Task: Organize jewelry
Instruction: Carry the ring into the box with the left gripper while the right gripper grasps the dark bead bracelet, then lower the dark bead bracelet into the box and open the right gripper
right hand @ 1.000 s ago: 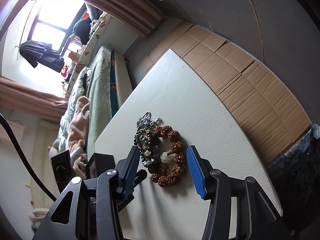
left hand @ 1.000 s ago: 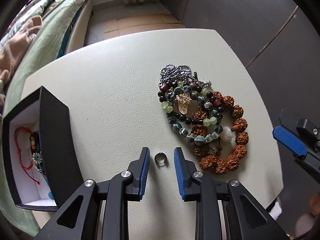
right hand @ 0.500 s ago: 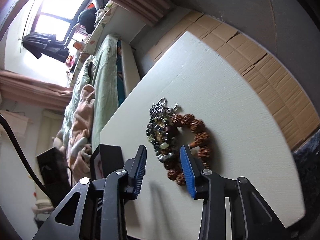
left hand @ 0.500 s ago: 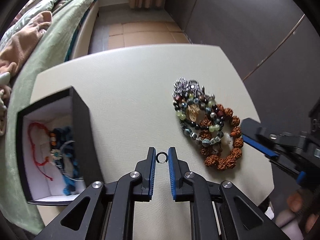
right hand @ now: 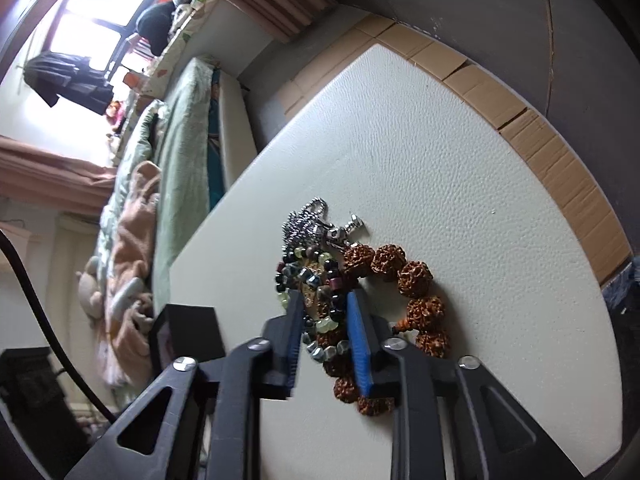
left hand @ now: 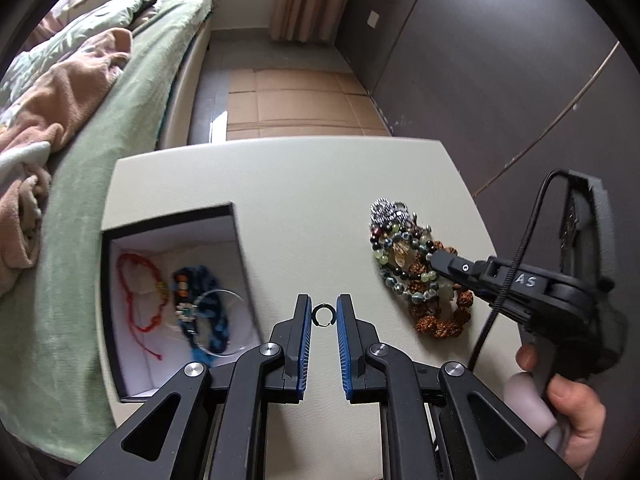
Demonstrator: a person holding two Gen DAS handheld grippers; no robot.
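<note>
My left gripper (left hand: 323, 315) is shut on a small dark ring (left hand: 322, 315) and holds it above the white table (left hand: 304, 200), just right of an open black jewelry box (left hand: 120, 360) that holds a red cord bracelet (left hand: 138, 292), a blue beaded piece and a clear bangle. My right gripper (right hand: 323, 312) has its jaws partly closed around the dark and green beaded bracelets (right hand: 316, 308) in the jewelry pile (left hand: 416, 276), fingertips down among the beads. A brown seed bracelet (right hand: 416, 292) and a silver chain (right hand: 308, 220) lie in the same pile.
A bed with green and pink bedding (left hand: 80, 120) runs along the table's left side. Tan floor tiles (left hand: 296, 108) lie beyond the far edge. A dark wall (left hand: 480, 80) stands on the right. The right gripper's cable (left hand: 516, 264) hangs by the pile.
My left gripper closed on the ring and lifted it off the table, toward the box. My right gripper moved down onto the jewelry pile and narrowed its jaws around the beaded bracelets.
</note>
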